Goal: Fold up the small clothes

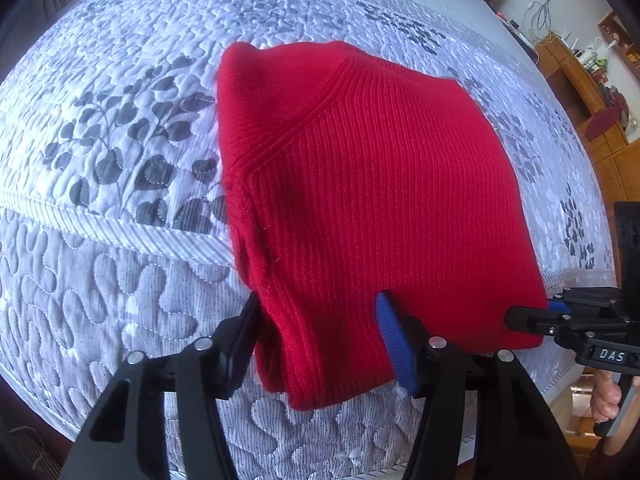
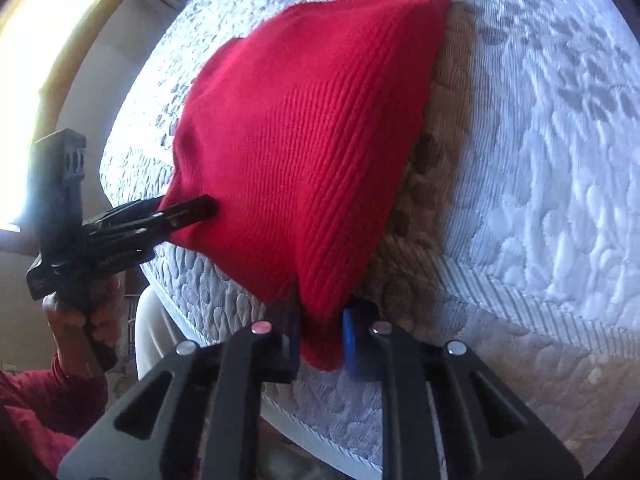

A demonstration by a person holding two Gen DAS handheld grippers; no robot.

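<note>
The left gripper (image 1: 320, 344) has its jaws set partly apart, with a thick fold of the red sweater (image 1: 360, 184) bunched between them. The cloth hides the inner faces of the fingers, so how hard they press is hard to see, but the sweater's near edge sits right in the gap and touches both sides. One finger has a blue pad (image 1: 394, 344).

The right gripper (image 2: 320, 340) has its jaws closer together. They pinch a thin corner of the sweater (image 2: 304, 136). The corner tip pokes out just below the fingers. In the left view the right gripper (image 1: 532, 316) bites the sweater's far corner, and its lower finger is hidden under the cloth.

Out from the jaws, the sweater is lifted at the near edge and slopes away down to the quilt (image 1: 120, 120). Its far end rests on the quilt. Under the raised cloth, the quilt is in shadow and blurry.

A hand (image 2: 80, 312) grips the left gripper's handle at the picture's edge, partly cut off.
</note>
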